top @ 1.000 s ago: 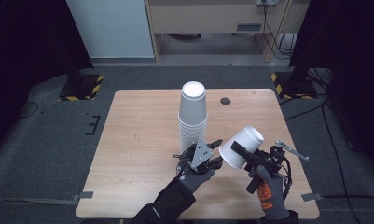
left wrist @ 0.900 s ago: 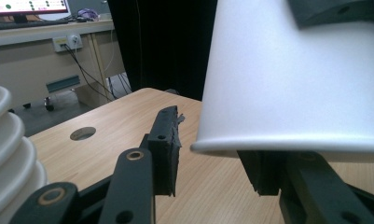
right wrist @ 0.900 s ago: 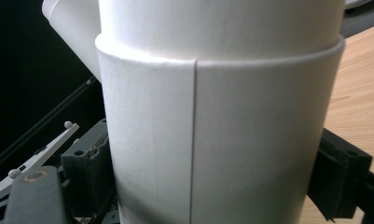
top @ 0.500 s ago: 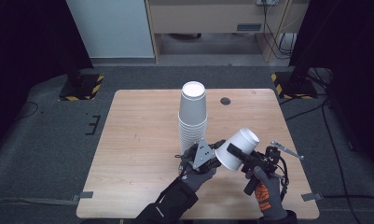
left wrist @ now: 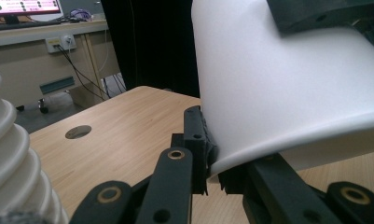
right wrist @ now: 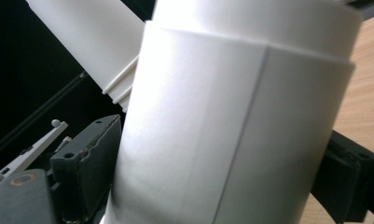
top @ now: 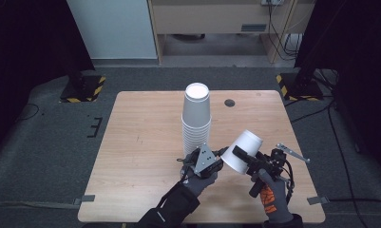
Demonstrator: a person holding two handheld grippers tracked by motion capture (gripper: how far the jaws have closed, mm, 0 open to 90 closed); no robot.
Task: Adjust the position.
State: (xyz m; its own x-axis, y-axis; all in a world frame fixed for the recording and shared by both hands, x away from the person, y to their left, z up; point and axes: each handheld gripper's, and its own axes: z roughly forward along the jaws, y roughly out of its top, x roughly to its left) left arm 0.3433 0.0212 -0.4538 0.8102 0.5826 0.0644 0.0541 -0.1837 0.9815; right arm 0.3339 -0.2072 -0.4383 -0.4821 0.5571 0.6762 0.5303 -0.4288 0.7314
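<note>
Two grippers on one white paper cup, held tilted above the near right part of the table

The right gripper (top: 242,159) clamps the white paper cup (top: 242,151) by its wall, base up and away, offering the open mouth to the left gripper (left wrist: 211,173). Its jaws have just been closing and now pinch the cup's rim, which buckles a little between the pads. My read: the pair are bracing to peel nested cups apart. The tall stack of white paper cups (top: 196,118) waits upside down mid-table on the light wooden table (top: 140,133), just beyond the left hand.
</note>
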